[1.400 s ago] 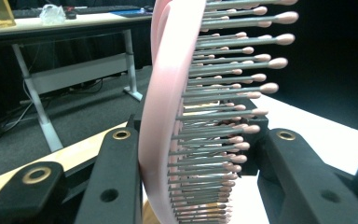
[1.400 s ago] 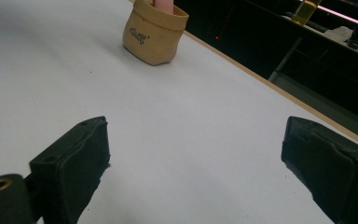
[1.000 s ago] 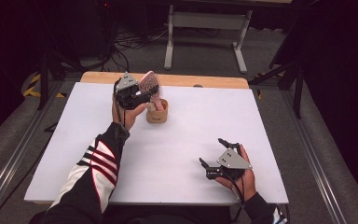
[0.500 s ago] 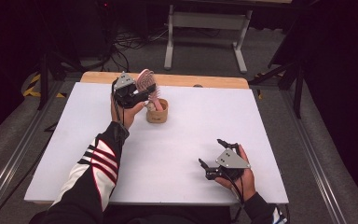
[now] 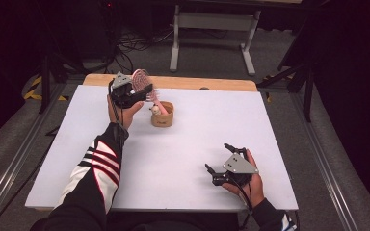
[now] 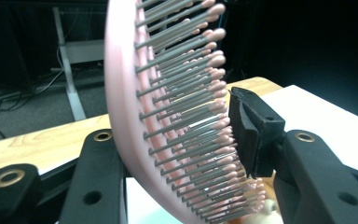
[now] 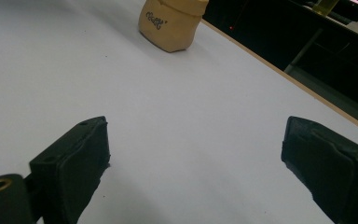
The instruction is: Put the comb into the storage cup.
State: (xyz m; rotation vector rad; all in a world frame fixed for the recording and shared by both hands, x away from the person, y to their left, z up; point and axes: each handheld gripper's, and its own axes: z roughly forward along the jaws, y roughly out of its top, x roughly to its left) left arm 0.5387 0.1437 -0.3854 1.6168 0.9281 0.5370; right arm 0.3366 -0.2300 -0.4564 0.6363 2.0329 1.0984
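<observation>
My left gripper (image 5: 126,95) is at the far left of the white table (image 5: 192,144), shut on the head of a pink hairbrush (image 5: 141,82). In the left gripper view the brush (image 6: 168,93) stands between the two black jaws of my left gripper (image 6: 177,135), and one pad presses on its grey, pink-tipped bristles. The brush handle slants down to the mouth of a small tan pouch (image 5: 162,115). My right gripper (image 5: 218,161) rests near the front right of the table. It stands open (image 7: 200,154) with bare table between its pads. The pouch (image 7: 170,23) lies far ahead of it.
A wooden strip (image 5: 183,83) runs along the table's far edge. Behind it are a grey stand (image 5: 212,29) and cables on the floor. Metal rails (image 5: 327,163) flank the table on both sides.
The left gripper has drawn the brush slightly left and away, so its head tilts further from the pouch. The right gripper has stayed in place.
</observation>
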